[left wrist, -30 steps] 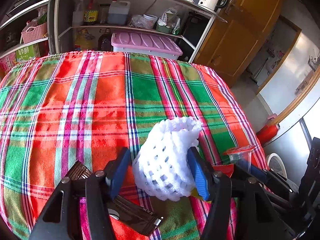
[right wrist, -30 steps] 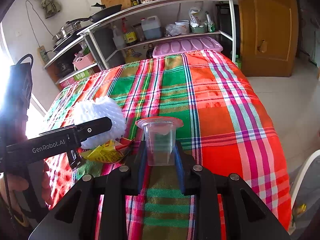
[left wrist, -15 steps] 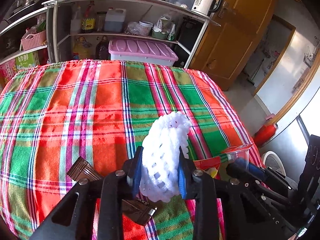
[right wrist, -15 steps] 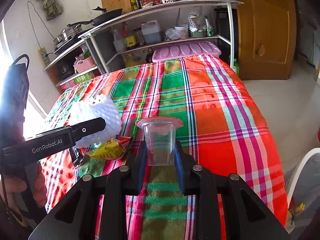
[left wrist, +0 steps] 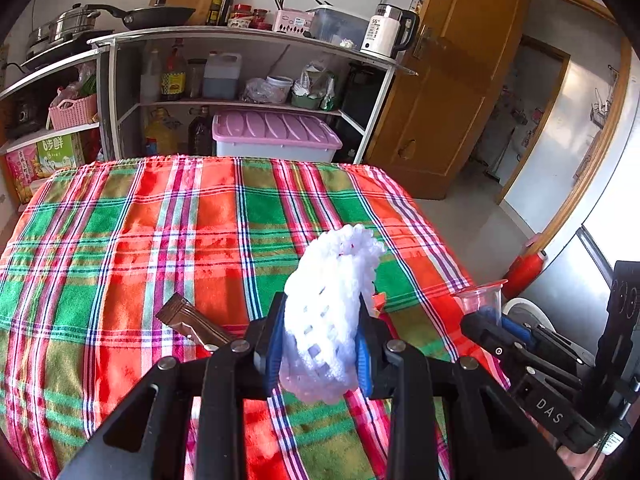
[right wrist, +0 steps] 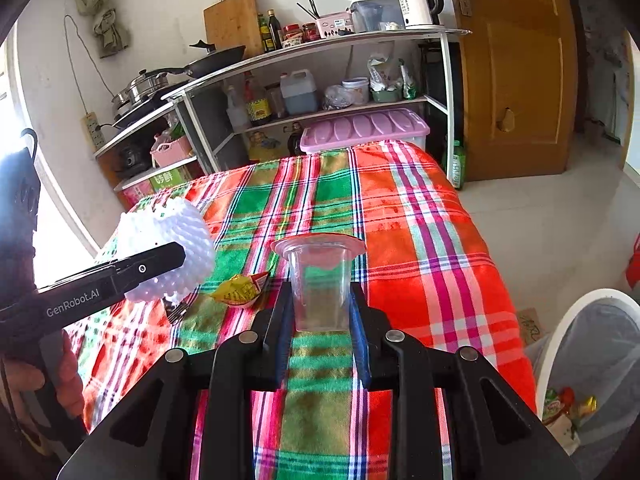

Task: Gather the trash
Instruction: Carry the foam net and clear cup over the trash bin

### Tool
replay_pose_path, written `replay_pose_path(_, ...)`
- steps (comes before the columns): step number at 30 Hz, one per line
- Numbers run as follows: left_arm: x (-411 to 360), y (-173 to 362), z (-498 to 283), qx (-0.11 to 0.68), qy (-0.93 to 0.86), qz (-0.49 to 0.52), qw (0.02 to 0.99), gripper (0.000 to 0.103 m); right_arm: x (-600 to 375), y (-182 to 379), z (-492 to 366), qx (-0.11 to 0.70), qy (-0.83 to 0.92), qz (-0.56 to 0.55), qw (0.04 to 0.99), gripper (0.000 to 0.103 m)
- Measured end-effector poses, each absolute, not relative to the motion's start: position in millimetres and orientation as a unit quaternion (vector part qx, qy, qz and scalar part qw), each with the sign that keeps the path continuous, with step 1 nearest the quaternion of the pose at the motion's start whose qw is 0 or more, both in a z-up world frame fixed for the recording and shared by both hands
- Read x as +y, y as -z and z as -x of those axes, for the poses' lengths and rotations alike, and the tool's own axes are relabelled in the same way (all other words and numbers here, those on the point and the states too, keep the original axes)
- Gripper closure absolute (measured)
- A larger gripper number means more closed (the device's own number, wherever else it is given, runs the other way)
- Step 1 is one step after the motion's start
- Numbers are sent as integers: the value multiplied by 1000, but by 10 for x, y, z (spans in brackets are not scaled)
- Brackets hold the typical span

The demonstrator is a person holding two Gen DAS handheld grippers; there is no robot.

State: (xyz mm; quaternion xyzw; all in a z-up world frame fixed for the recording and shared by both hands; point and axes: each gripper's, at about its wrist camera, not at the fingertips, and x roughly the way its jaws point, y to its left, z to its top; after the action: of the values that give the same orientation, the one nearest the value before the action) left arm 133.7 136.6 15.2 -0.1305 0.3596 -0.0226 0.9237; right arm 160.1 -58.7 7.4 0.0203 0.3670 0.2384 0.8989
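The white foam fruit net (left wrist: 328, 312) is sitting squeezed between the blue pads of the left hand-held gripper (left wrist: 320, 344), its jaws having just been closing onto it, so the net is now flattened sideways with its long axis running forward and up along the fingers, clear of the plaid cloth. Just to its right, the clear plastic cup (right wrist: 320, 284) with a red rim is standing upright in the right hand-held gripper (right wrist: 318, 320), whose narrow jaws are pressing on the cup's walls.

Both pieces are being carried above the cloth-covered surface (right wrist: 424, 248). The white-rimmed trash bin (right wrist: 592, 360), lined with a bag and already holding wrappers, is standing on the floor off the surface's right edge, low and to the right of the cup. The right hand is therefore the nearer one, and the net is probably having to cross past it to reach the bin.

Still lying on the cloth are a yellow snack wrapper (right wrist: 240, 290) between the two grippers and a brown wrapper (left wrist: 192, 322) left of the net.
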Motion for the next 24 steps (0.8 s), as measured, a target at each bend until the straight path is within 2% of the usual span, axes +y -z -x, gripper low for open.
replay_pose_path(10,916,-389,-1009,327,43,85,940,72,-1074,-261,-1237,339,-208,-35,917,76)
replay_pose_path(24,-2,-481,-890,321,116,40,939,72,-1960,-426,-868,315,-131,-48,939,76)
